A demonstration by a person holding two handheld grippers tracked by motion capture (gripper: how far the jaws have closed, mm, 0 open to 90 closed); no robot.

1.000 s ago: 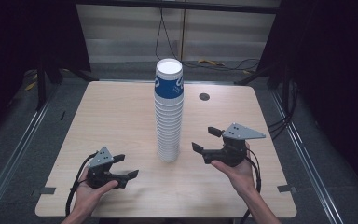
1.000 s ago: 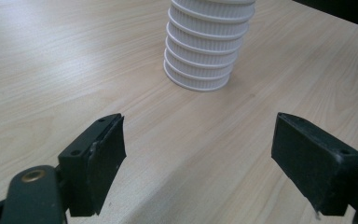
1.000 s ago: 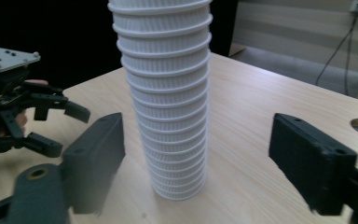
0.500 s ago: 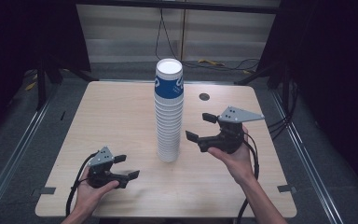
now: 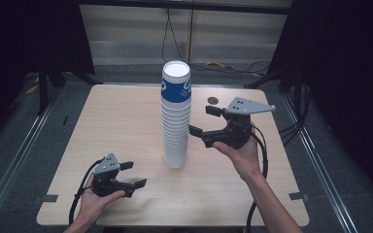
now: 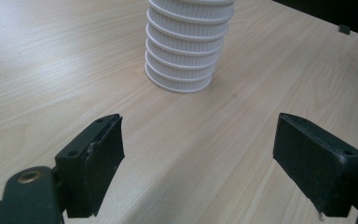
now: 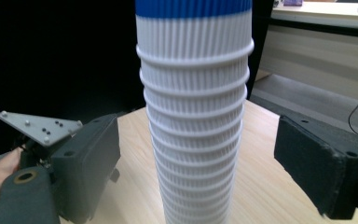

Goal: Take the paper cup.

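Holding two grippers over one table, we see both spread wide and neither pinching anything. Our right gripper sits at about three o'clock from the cup stack, raised to the stack's middle height; its jaws have just been opening, and in the right gripper view the stack stands in the gap between them, with clear space on either side and no pad touching it. Our left gripper rests low near the table's front edge, at about seven o'clock from the stack and well apart from it; in the left gripper view its jaws gape over bare wood, with the stack's base farther off at twelve o'clock.

We count one stack, upright near the middle of the table, its top cup banded blue and the rest ribbed white; the exact number of cups we cannot tell, though well over ten rims show. One small dark disc lies on the table at about one o'clock from the stack.
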